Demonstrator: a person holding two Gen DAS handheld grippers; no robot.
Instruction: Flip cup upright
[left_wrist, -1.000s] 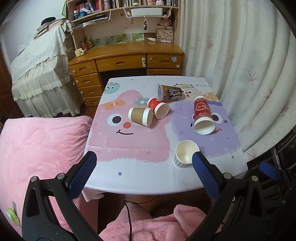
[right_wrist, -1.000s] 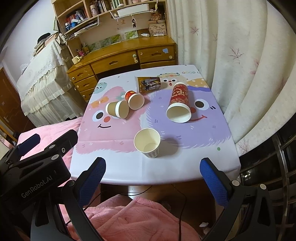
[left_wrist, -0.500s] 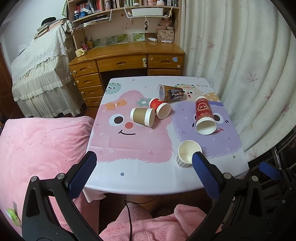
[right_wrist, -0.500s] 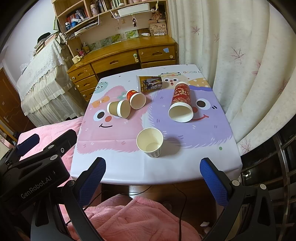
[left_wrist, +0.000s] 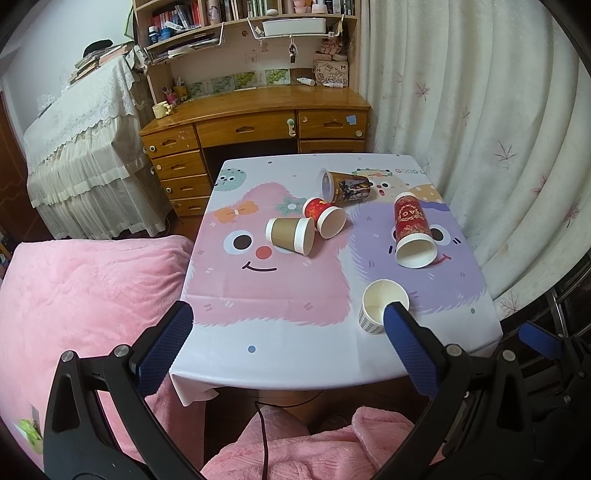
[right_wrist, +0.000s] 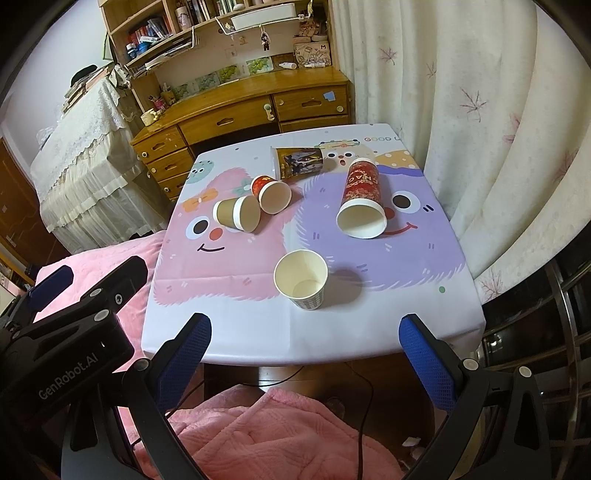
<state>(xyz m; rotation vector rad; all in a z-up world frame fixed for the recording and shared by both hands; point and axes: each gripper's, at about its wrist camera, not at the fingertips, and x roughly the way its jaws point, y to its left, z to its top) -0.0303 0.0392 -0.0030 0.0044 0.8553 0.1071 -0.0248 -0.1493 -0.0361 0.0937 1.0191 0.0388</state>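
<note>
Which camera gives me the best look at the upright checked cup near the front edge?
The right wrist view. There the upright checked cup sits unobstructed, with its open mouth, inside bottom and patterned wall all visible. In the left wrist view the same cup is off to the right, and a blue fingertip of the left tool covers part of its rim and wall.

Even, soft indoor light; no hard glare. Curtain (left_wrist: 461, 110) on the right reads bright and pale, likely backlit. Upright cup (right_wrist: 301, 283) throws a soft shadow to its right on the tablecloth (right_wrist: 258, 321). Mild sheen on the desk (left_wrist: 258, 99) top. Strong fisheye bend: shelf lines and curtain folds bow toward the edges; black vignette in all corners. Centre sharp; near pink fabric (right_wrist: 266, 435) slightly soft. Colours a bit muted, corners dim.
</note>
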